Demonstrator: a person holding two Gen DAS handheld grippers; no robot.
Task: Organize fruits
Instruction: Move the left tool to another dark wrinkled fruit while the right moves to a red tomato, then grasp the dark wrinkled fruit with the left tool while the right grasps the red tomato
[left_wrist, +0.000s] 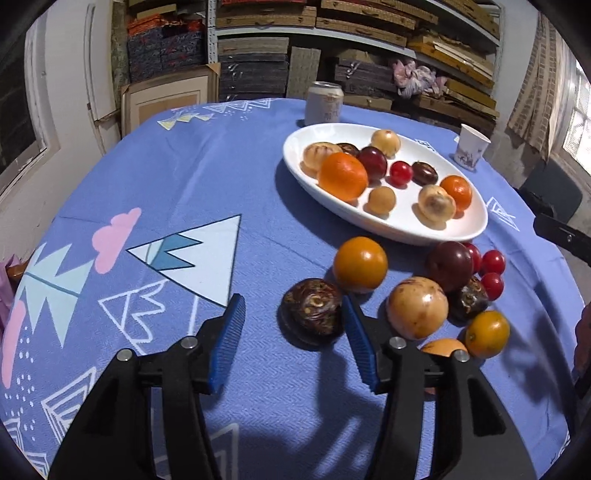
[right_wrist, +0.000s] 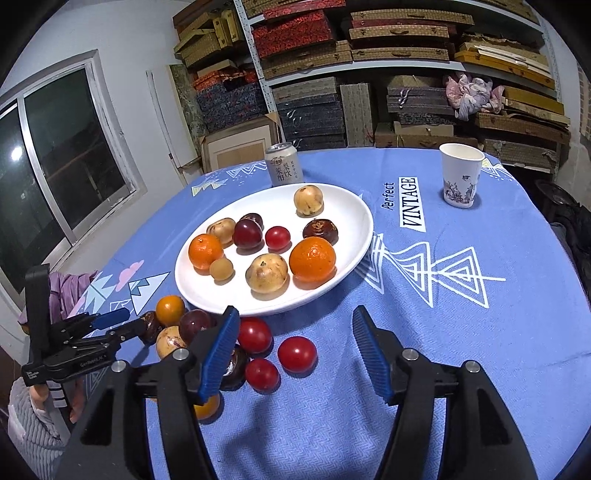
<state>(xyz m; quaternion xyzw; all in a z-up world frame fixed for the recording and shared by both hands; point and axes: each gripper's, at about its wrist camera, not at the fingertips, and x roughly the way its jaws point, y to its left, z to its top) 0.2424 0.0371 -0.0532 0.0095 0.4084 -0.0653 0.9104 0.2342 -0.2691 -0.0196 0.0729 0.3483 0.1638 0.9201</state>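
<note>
Looks like a storeroom or stock room, used also for eating. Behind the far edge of the table (right_wrist: 480, 295), metal shelves (right_wrist: 369, 66) full of flat woven and patterned gift boxes (right_wrist: 310, 118), stacked tightly. Bare white walls, an aluminium sliding window (right_wrist: 66, 155) at left, cardboard leaning nearby.

On the blue patterned counter (right_wrist: 461, 332), a drink can (right_wrist: 283, 164) and paper cup (right_wrist: 460, 175), well apart, before shelves (right_wrist: 369, 66) stacked with boxes.
</note>
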